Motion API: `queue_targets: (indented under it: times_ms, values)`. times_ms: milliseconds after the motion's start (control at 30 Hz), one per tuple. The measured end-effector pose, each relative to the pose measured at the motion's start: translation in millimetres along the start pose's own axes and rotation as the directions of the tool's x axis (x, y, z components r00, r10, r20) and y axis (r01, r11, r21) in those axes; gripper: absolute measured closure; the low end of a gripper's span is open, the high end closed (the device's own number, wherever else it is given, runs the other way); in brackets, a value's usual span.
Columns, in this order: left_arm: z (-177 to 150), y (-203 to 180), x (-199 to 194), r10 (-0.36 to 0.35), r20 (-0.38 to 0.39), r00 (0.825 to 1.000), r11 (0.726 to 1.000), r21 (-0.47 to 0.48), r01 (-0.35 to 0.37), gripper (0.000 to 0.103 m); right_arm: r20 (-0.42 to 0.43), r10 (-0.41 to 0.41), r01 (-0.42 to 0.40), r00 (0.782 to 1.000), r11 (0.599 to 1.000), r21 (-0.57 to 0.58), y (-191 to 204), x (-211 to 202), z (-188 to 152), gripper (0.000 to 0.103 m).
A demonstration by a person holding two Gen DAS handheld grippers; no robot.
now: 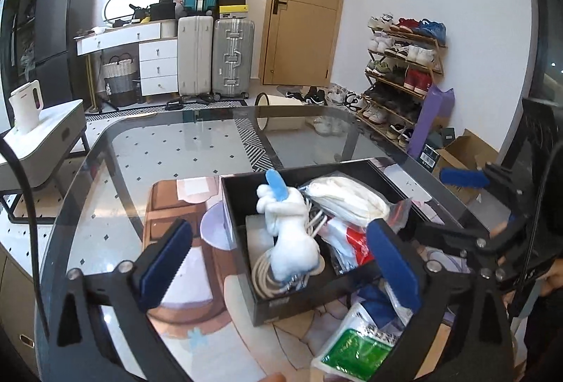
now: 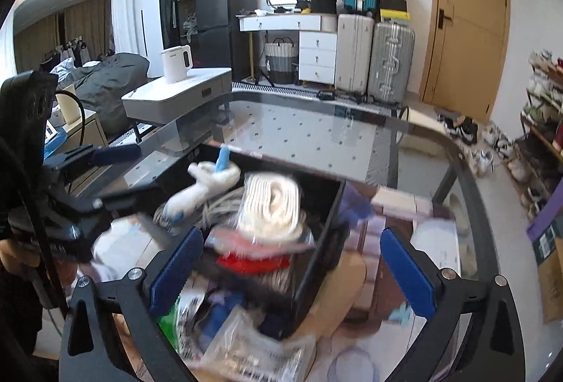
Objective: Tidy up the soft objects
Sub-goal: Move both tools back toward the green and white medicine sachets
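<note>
A black box point(image 1: 281, 306) sits on the glass table point(image 1: 169, 153). In it lie a white plush toy with a blue tip point(image 1: 292, 234), a coiled white cord point(image 1: 264, 273), a bagged white roll point(image 1: 346, 199) and a red and white packet point(image 1: 352, 237). My left gripper point(image 1: 281, 262) is open and empty, its fingers astride the box's near part. My right gripper point(image 2: 292, 262) is open and empty above the box point(image 2: 316, 280); the plush point(image 2: 204, 186) and the roll point(image 2: 271, 206) show there, blurred. Bagged items point(image 1: 355, 346) lie in front of the box.
A brown printed mat point(image 1: 183, 216) lies under the box. The other gripper shows at the right edge of the left wrist view point(image 1: 468, 177) and at the left edge of the right wrist view point(image 2: 105, 153). Suitcases, a shoe rack and a door stand behind.
</note>
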State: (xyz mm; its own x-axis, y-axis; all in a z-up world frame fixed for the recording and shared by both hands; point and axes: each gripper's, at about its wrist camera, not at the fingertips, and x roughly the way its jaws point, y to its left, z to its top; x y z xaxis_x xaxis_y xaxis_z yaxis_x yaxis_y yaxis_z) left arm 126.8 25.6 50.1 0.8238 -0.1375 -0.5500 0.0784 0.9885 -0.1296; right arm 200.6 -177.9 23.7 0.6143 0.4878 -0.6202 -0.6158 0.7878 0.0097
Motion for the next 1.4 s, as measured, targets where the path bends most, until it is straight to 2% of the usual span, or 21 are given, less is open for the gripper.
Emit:
queue_targets:
  times_ms: [100,300,533,867,1133,1400]
  values:
    - [-8,-3,-8,0.027,0.004,1.000,1.000,0.005,-0.027,0.000,-0.017,0.003,-0.002,1.000,1.000,0.028,3,-7,-13,0.001]
    - [-21,-8,-21,0.023,0.003,1.000,1.000,0.003,-0.023,0.000,-0.054,0.033,-0.030,0.998,0.998,0.050,5,-15,-39,0.001]
    - [-40,-11,-23,0.009,-0.033,0.999,0.999,-0.044,-0.011,0.000,-0.097,0.045,-0.034,0.994,0.994,0.107,-5,-10,-45,0.001]
    - [-66,-35,-12,0.040,-0.065,0.997,0.999,0.031,-0.039,0.000,-0.173,0.058,-0.034,0.983,0.990,0.138,-5,4,-55,0.001]
    - [-74,-35,-8,0.025,-0.082,0.996,0.999,0.051,-0.021,0.000,-0.239,0.052,-0.019,0.970,0.990,0.139,0,22,-65,0.001]
    - [-78,-19,-7,-0.020,-0.091,0.996,1.000,-0.023,0.018,0.000,-0.259,0.061,-0.021,0.964,0.988,0.154,11,36,-68,0.001]
